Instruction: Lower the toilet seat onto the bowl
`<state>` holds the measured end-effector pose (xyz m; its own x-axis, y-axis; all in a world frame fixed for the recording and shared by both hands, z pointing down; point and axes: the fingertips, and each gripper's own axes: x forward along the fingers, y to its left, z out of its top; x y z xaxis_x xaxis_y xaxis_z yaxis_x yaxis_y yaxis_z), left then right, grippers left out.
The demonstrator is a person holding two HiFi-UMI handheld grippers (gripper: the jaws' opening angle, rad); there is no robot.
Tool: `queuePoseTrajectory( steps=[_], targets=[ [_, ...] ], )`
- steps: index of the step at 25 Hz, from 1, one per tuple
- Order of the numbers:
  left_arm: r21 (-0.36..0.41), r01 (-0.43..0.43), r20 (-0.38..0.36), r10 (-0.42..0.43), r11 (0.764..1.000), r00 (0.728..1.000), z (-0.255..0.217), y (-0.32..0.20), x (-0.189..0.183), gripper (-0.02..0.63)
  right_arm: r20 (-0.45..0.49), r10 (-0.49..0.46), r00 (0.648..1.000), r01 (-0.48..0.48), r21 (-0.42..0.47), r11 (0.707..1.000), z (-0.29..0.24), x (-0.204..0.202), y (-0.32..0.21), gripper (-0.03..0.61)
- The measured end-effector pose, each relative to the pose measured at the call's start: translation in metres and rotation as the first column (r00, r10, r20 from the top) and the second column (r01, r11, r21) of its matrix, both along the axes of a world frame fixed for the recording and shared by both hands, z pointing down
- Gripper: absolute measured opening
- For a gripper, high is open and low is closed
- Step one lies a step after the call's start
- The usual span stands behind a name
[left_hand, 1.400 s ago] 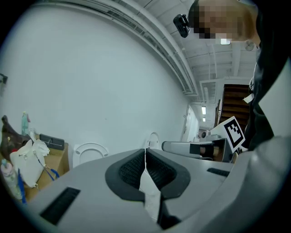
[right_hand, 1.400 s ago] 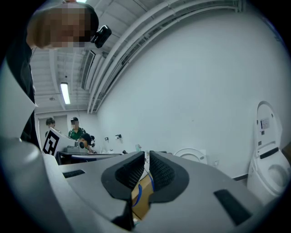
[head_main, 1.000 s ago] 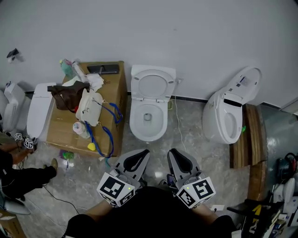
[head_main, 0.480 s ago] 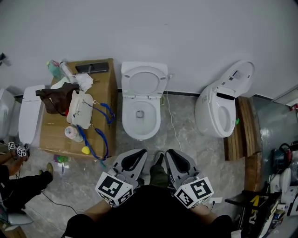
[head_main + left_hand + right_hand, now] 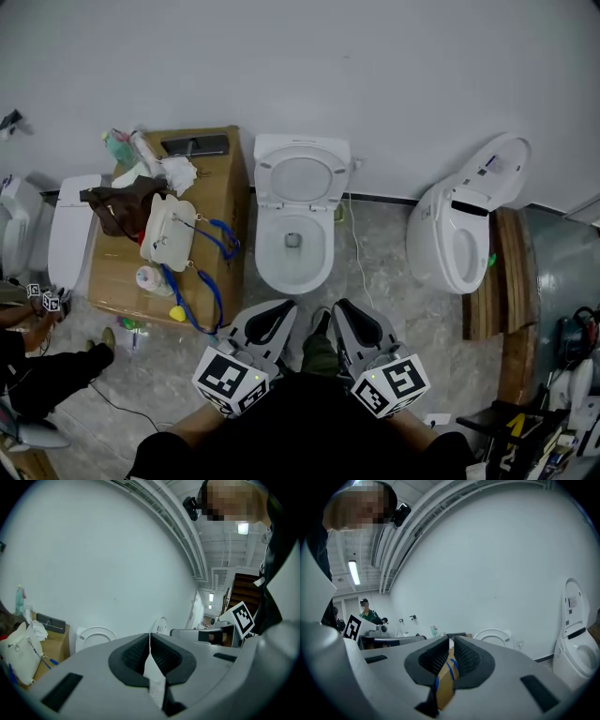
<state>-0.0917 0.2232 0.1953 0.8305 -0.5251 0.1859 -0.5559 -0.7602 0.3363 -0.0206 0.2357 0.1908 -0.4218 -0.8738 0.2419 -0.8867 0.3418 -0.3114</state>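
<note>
Left gripper (image 5: 279, 309): jaws were fully together with nothing between the pads. It was held low and near level, touching nothing.
Right gripper (image 5: 347, 309): jaws were likewise closed and empty. It was carried just beside the left one, pointing the same way.
Bowl (image 5: 293, 246): stood straight ahead of both tips and apart from them, its rim uncovered.
Toilet seat (image 5: 302, 178): stood raised beyond the bowl, back against the wall. It was judged out of reach, so approach was the step in hand.
Cardboard box (image 5: 230, 183): stood ahead-left of the left gripper, beside the bowl. It carried clutter unrelated to the task.
Writing: none was legible; only the square patterns on the marker cubes (image 5: 228, 380) showed.
</note>
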Motion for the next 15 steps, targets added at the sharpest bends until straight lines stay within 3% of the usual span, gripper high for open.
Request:
queuePoseTrajectory(
  steps=[15],
  targets=[
    [-0.011, 0.113, 0.031, -0.112, 0.994, 0.993, 0.007, -0.094, 0.098, 0.020, 0.055, -0.101, 0.993, 0.103, -0.034, 0.994, 0.013, 0.099, -0.104, 0.054]
  ],
)
